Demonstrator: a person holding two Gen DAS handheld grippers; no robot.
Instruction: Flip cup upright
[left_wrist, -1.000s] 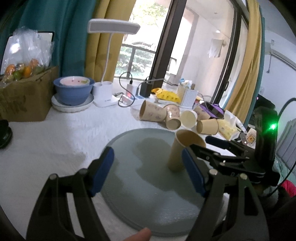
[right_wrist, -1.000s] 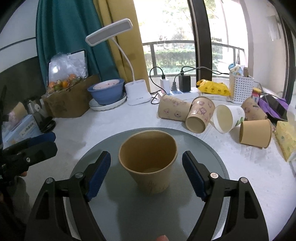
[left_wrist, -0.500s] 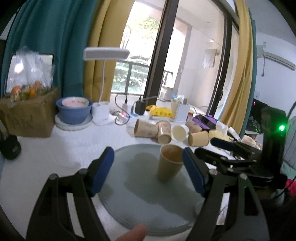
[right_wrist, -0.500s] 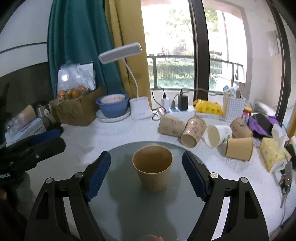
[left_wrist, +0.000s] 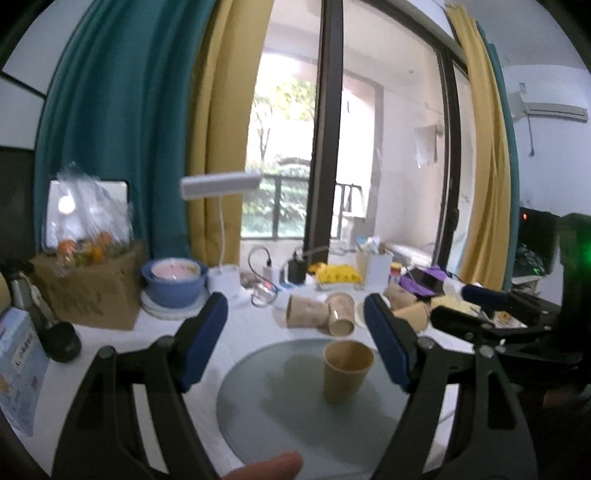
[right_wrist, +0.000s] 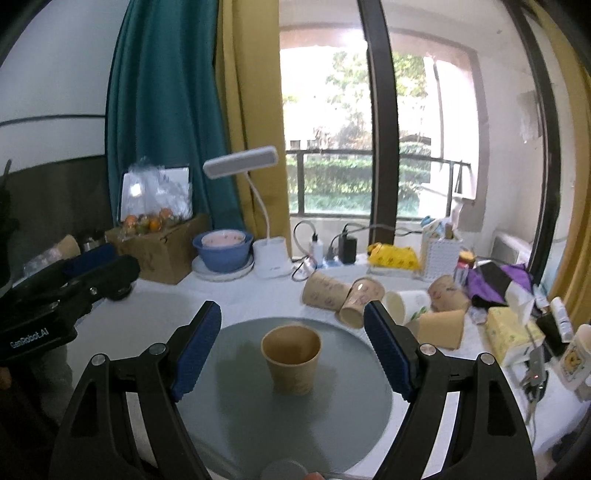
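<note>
The tan paper cup (right_wrist: 291, 358) stands upright, mouth open upward.

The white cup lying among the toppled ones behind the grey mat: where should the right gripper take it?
Grip the white cup across its side wall, coming from above. It lies on its side, mouth toward the mat, crowded by brown cups, so only the upper flank looks free. The right gripper is open.

Bare tray (right_wrist: 236, 413) rings the cup (right_wrist: 291, 363); tipped cups (right_wrist: 354, 301) crowd its far side.

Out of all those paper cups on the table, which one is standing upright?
The plain brown paper cup on the round grey glass tray, mouth up. The other paper cups lie tipped on the white tablecloth behind it.
</note>
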